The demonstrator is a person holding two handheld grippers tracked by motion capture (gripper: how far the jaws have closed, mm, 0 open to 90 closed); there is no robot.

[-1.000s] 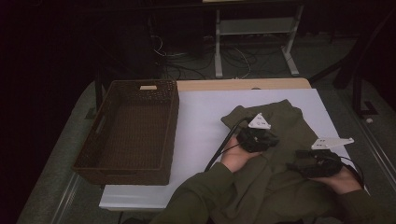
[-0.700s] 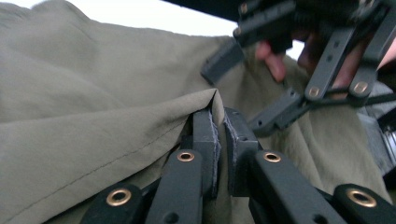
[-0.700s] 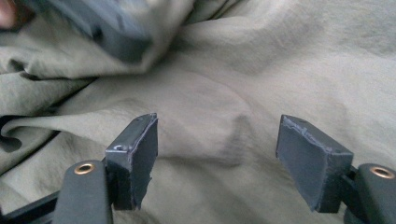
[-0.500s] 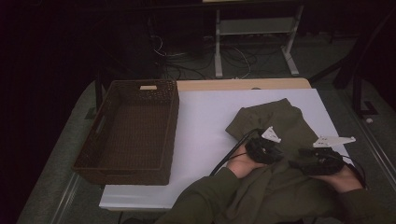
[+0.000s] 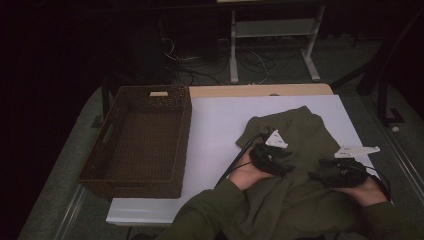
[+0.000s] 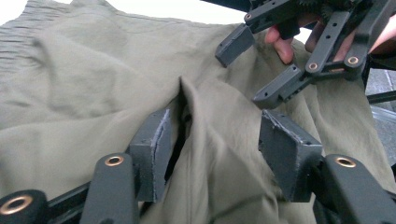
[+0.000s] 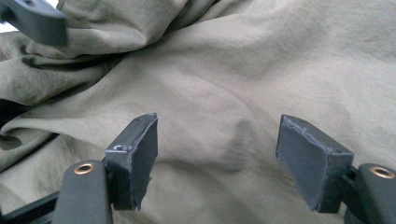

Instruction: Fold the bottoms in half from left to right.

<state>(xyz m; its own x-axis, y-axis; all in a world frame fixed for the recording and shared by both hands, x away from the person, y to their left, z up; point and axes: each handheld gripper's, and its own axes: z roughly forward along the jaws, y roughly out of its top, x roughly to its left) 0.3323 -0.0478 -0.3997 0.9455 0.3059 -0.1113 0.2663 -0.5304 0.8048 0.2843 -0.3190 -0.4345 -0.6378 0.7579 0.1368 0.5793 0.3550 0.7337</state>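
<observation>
Nearest to the person, the olive garment (image 5: pixel 300 165) lies rumpled on the right half of the white bench (image 5: pixel 215 130), its near part hanging over the front edge. The left tool (image 6: pixel 212 140) has just been opening; its jaws now stand spread around a raised fold of cloth without pinching it, probably released to take a better hold. The right tool (image 7: pixel 217 149) rests spread over flat cloth, holding nothing. Farther left, the wicker basket (image 5: pixel 182 125) probably waits for the garment.
</observation>
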